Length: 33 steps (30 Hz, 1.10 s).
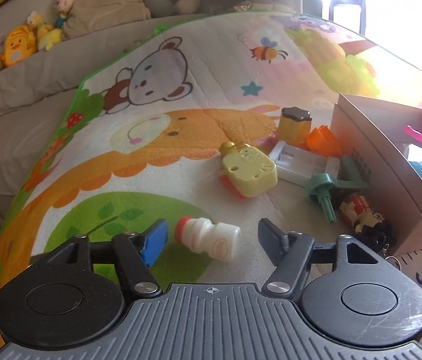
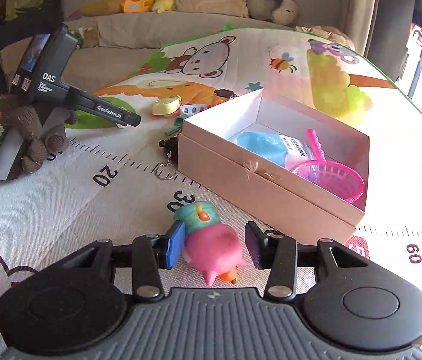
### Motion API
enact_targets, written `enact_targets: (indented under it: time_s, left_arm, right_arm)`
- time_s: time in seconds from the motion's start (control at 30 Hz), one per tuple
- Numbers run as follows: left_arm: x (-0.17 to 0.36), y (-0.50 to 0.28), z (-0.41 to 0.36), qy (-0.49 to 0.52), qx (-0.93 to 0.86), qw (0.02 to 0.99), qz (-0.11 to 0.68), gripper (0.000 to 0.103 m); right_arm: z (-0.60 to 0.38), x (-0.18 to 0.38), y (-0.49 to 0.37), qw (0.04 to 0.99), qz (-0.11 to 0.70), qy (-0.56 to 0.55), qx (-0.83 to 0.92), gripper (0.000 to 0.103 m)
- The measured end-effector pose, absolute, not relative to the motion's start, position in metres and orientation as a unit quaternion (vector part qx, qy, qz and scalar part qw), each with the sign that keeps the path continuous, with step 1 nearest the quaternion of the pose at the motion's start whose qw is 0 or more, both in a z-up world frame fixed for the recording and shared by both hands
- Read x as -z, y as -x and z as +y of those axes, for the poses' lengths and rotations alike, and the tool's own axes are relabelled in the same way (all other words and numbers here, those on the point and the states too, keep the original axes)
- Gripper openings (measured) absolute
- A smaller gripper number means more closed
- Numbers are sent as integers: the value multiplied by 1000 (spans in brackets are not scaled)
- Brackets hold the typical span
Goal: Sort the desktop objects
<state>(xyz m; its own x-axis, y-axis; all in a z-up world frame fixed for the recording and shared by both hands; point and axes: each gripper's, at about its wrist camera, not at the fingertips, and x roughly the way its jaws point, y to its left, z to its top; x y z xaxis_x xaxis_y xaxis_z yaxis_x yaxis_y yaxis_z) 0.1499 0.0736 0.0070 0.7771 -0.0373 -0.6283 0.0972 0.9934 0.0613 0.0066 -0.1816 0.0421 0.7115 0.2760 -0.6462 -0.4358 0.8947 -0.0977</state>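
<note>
My left gripper (image 1: 211, 238) is open over the play mat, its fingers on either side of a small white toy bottle with a red cap (image 1: 208, 238) that lies on its side. My right gripper (image 2: 214, 247) is open around a pink pig toy with a teal hat (image 2: 211, 240) lying on the mat; the left pad touches it, the right pad stands apart. An open pink box (image 2: 259, 186) sits just beyond, holding a pink net scoop (image 2: 328, 174) and a blue and white packet (image 2: 266, 145).
Beside the box (image 1: 390, 180) lie a yellow cheese-shaped toy (image 1: 248, 169), a white frame (image 1: 301, 162), an orange piece (image 1: 322, 141), a yellow block (image 1: 295, 124), a green toy (image 1: 323, 192) and a doll keychain (image 1: 364, 219). The left gripper body (image 2: 70, 99) shows at left. Plush toys line the sofa behind.
</note>
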Motion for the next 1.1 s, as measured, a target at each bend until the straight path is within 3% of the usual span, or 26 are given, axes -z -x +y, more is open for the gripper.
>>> enact_targets:
  time_s: [0.03,0.07,0.43,0.5,0.53,0.57,0.7,0.83,1.1]
  left_arm:
    - [-6,-149,71,-47,35,941,332,63]
    - [-6,-147,69,-51,34,942,331,52]
    - [-16,-45,26,-47,125,931,339,54]
    - [-11,-26,19,-37,134,926,350,66]
    - [-9,-20,16,-33,136,925,353,79]
    - [-8,-14,14,-31,138,925,354,86]
    - [-5,-6,11,-25,138,923,359,96]
    - [1,-5,6,-42,144,918,367,103]
    - [-1,-5,5,-60,152,912,377,103]
  right_arm:
    - [-183,-43,-7,919,323,117,-193,54]
    - [-184,-43,-8,921,320,112,-191,59]
    - [-196,-28,0,921,332,96,-181,77]
    - [-197,-24,0,921,333,95,-178,80]
    - [-198,-23,1,921,334,94,-177,81]
    - [-199,-21,1,921,336,91,-176,82]
    - [-203,-16,0,920,344,83,-172,82]
    - [-207,-13,1,920,346,78,-167,82]
    - [-225,-9,-10,931,349,43,-104,85]
